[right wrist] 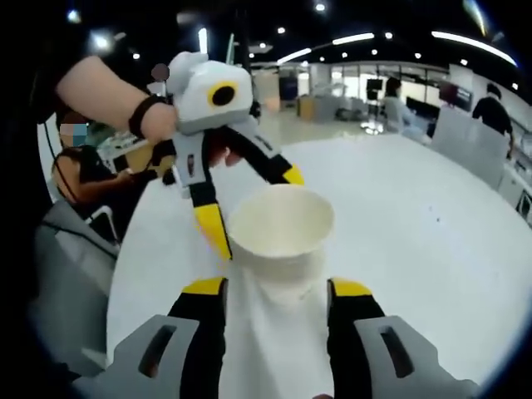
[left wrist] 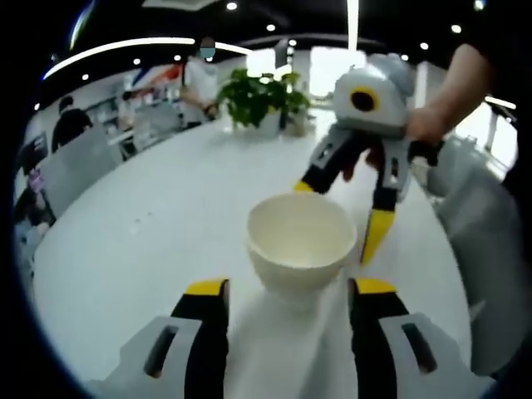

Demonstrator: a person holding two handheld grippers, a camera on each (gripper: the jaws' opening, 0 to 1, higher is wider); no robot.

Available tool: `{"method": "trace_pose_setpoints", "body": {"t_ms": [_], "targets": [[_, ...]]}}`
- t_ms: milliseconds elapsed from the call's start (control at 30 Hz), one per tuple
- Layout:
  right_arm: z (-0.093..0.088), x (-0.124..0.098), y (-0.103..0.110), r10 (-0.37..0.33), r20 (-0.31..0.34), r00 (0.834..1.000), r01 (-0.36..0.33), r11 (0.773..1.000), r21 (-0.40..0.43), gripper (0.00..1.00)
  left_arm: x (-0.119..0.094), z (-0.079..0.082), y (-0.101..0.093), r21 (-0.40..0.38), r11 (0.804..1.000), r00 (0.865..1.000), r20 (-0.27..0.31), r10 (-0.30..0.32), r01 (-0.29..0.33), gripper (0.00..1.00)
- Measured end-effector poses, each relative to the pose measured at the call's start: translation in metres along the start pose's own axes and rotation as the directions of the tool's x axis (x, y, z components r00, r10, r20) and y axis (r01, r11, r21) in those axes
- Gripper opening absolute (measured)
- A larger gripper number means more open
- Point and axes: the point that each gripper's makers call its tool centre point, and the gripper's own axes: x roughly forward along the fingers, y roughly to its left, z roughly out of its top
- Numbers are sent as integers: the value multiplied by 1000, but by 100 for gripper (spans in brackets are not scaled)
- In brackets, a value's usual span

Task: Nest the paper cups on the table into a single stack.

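A white paper cup (left wrist: 299, 237) stands upright on the white table (left wrist: 125, 249), its mouth open and nothing visible inside. My left gripper (left wrist: 291, 287) is open, its yellow-tipped jaws just short of the cup's base on either side. From the far side my right gripper (left wrist: 341, 214) reaches in, open, its jaws spread beside the cup's rim. In the right gripper view the same cup (right wrist: 281, 224) sits just beyond my right gripper (right wrist: 278, 287). The left gripper (right wrist: 253, 204) is behind it with one jaw at the cup's left side. Neither gripper holds anything.
A potted green plant (left wrist: 262, 100) stands at the table's far end. A hand (left wrist: 432, 125) holds the right gripper. Grey chairs (left wrist: 75, 166) line the table's edge. People sit and stand in the office behind. Bare table (right wrist: 432, 233) spreads to the right.
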Motion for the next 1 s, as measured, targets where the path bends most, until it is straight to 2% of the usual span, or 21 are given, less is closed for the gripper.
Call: {"method": "trace_pose_setpoints", "body": {"t_ms": [133, 233, 400, 600, 767, 900, 1000], "targets": [[-2, -12, 4, -29, 9, 1000, 29, 999, 20, 49, -10, 0, -3, -20, 1000, 1000, 14, 18, -18, 63], [-1, -22, 11, -42, 25, 999, 41, 999, 33, 52, -22, 3, -6, -83, 996, 997, 56, 48, -43, 67], [0, -40, 27, -61, 31, 998, 61, 998, 18, 56, -41, 2, -14, -86, 993, 995, 60, 81, -76, 70], [1, -65, 34, -137, 62, 989, 134, 990, 47, 64, -66, 8, -24, -89, 987, 986, 92, 138, -130, 72], [-2, -82, 42, -180, 82, 980, 173, 981, 92, 74, -87, 14, -38, -101, 980, 975, 126, 186, -174, 75], [-6, -97, 52, -208, 86, 974, 198, 974, 108, 78, -102, 10, -55, -116, 973, 966, 139, 217, -201, 79], [-1, -107, 59, -220, 114, 969, 207, 971, 119, 79, -111, 6, -67, -113, 968, 961, 137, 239, -224, 82]]}}
